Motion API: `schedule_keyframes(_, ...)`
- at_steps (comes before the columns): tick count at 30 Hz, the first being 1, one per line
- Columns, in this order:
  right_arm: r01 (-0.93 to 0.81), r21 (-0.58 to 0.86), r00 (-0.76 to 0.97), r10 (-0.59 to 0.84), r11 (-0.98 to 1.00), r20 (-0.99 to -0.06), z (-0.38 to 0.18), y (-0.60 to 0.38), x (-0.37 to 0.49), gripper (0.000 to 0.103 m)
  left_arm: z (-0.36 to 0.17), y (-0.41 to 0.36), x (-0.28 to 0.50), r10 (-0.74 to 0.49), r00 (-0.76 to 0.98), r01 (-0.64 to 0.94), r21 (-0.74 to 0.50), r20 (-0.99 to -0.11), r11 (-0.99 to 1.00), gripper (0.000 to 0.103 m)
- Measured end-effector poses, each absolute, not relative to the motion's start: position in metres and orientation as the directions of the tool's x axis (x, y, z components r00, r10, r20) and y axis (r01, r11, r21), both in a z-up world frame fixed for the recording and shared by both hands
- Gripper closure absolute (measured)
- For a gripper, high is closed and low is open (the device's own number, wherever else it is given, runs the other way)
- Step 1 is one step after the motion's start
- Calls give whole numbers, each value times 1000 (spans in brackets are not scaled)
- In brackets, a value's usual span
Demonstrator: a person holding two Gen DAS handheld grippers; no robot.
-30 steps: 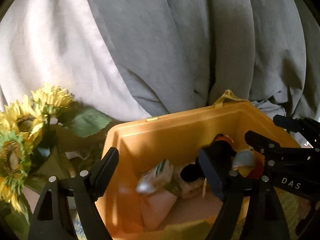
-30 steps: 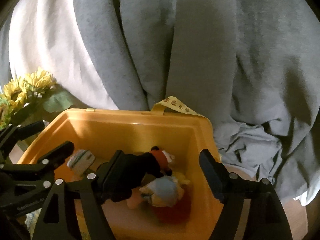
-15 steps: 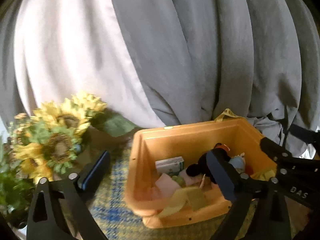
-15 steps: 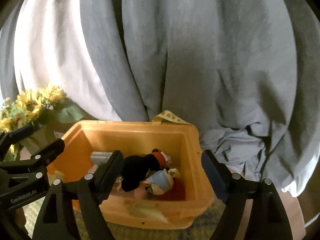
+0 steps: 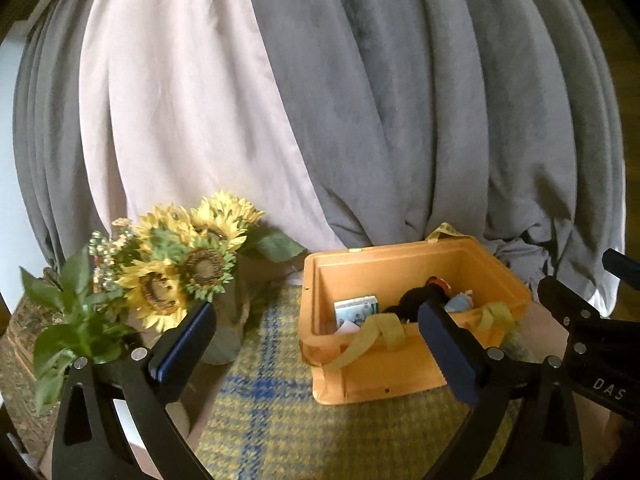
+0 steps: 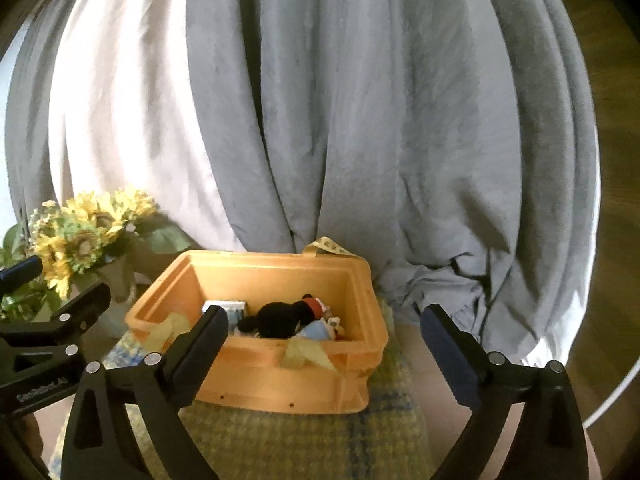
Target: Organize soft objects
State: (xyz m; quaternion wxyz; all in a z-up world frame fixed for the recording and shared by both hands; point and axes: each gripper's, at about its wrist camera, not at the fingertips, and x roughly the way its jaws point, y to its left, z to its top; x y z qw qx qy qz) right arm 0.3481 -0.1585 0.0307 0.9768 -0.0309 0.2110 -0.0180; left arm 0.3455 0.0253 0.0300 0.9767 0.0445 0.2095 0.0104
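An orange plastic bin (image 5: 384,376) (image 6: 280,380) stands on a yellow and blue plaid cloth. Inside lie a black plush toy (image 6: 280,318) (image 5: 412,300), a light blue soft toy (image 6: 316,332), a small tissue pack (image 5: 356,310) and yellow-green cloth pieces (image 5: 372,336) draped over the front rim. My left gripper (image 5: 316,346) is open and empty, held back from the bin at its left front. My right gripper (image 6: 324,344) is open and empty, held back in front of the bin.
A bunch of sunflowers (image 5: 180,268) (image 6: 80,236) in a vase stands left of the bin. Grey and pale curtains (image 5: 360,100) hang right behind the bin. The plaid cloth (image 5: 272,420) covers the table in front.
Both grippers have pulled back and up from over the bin. The bin now looks smaller and its whole front wall shows. The toys stay inside.
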Motion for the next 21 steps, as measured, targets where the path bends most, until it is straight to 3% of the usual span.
schedule_keyframes(21,39,-48,916,-55,998,-396,48,-166,205,4,44,18,201,2,912,37,88,-409,995,0)
